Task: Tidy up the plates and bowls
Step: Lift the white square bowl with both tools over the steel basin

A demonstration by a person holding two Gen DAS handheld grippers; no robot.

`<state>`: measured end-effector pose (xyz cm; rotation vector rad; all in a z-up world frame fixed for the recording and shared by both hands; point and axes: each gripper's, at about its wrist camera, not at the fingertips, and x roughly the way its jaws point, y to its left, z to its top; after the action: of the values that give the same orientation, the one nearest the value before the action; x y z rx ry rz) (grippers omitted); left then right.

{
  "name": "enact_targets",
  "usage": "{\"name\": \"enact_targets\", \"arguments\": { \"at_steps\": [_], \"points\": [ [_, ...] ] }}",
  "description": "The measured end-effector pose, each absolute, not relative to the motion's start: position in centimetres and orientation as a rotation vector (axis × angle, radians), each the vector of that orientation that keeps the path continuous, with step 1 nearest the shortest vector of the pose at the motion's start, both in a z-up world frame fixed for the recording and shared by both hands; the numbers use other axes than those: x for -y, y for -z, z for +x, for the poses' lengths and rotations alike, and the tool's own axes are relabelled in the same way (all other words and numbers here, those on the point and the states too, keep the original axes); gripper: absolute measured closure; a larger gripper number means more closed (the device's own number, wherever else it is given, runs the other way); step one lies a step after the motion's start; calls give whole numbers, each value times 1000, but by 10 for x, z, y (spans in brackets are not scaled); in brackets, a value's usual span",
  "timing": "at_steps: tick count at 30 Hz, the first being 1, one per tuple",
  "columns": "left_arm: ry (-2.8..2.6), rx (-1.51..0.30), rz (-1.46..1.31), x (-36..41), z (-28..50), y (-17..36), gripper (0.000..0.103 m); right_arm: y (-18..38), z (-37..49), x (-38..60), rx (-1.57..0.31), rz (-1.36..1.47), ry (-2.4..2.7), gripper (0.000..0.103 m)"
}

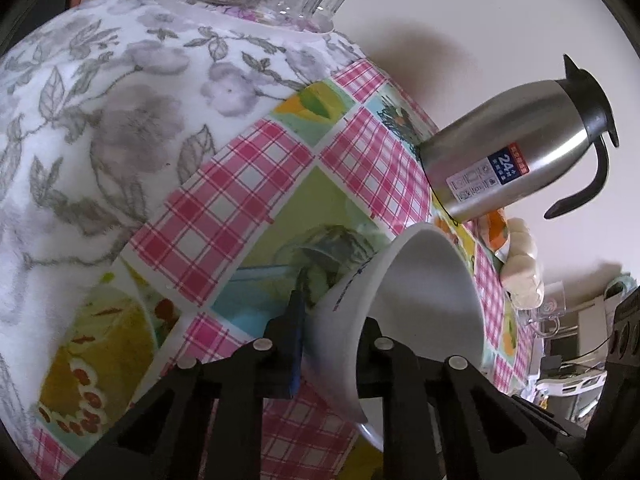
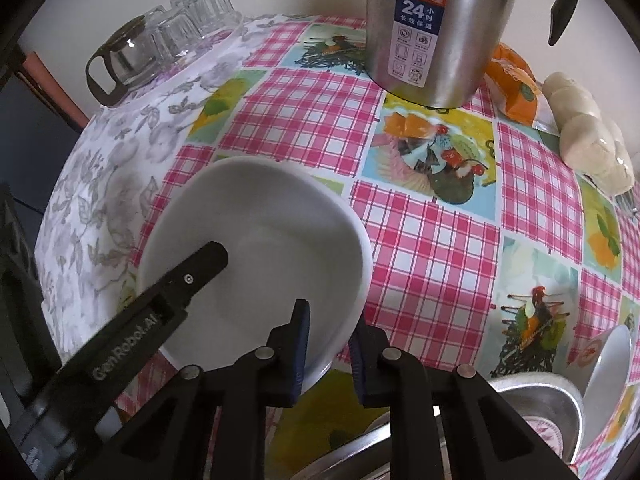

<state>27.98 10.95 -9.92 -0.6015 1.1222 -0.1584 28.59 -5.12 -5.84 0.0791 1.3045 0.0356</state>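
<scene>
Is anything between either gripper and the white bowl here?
No. Both are shut on the bowl rim: the right gripper on the near wall, the left gripper on another part of the rim, one finger reaching inside. Nothing sits between either gripper and it.

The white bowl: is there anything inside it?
No food: the white bowl looks bare inside. Only claw fingers reach in over the rim. The patch under them is hidden.

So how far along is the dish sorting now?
In hand: both grippers, left and right, clamp the rim of the plain white ceramic bowl. Possibly done: dishes in the metal basin. Left: the small white bowl with red print beside it.
</scene>
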Motion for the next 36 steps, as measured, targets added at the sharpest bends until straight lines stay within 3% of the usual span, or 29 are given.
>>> {"name": "enact_targets", "arguments": {
  "at_steps": [14,36],
  "points": [
    [227,-1014,-552,-108,261,45,86,11,252,49,-1162,99,-13,83],
    [299,-913,-400,-62,173,-50,86,-78,132,93,-918,236,15,83]
  ]
}}
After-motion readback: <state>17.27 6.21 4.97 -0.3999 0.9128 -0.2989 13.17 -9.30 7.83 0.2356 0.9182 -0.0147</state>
